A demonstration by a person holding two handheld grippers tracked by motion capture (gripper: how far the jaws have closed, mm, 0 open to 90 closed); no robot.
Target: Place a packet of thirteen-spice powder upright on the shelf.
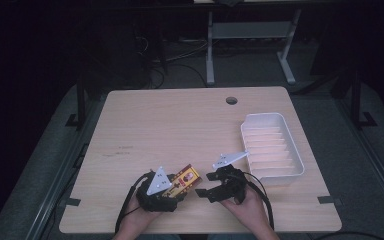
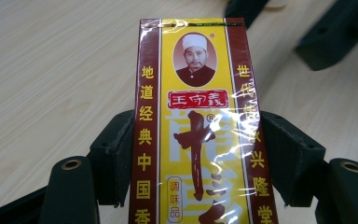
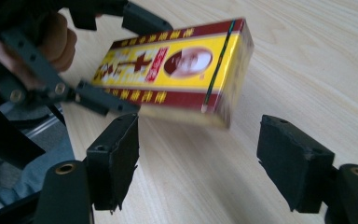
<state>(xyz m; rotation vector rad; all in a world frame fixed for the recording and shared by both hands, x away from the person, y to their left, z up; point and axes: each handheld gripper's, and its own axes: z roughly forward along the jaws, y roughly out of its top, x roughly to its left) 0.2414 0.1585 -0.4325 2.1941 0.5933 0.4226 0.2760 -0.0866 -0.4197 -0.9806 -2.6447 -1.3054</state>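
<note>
A yellow and maroon box (image 1: 184, 179) with Chinese print and a portrait lies low over the wooden table (image 1: 180, 125) near its front edge. My left gripper (image 1: 174, 189) is shut on the box's near half; in the left gripper view both pads (image 2: 116, 156) press the long sides of the box (image 2: 196, 130). My right gripper (image 1: 207, 185) stands open just to the right of the box, jaws turned toward it. In the right gripper view the box's free end (image 3: 214, 74) hangs ahead of the right gripper (image 3: 200, 168), with nothing between its pads (image 3: 293, 163).
A white ribbed tray (image 1: 267, 116) sits at the right side of the table, beyond my right hand. A round cable hole (image 1: 231, 100) lies near the far edge. Bare wood spreads across the middle and left.
</note>
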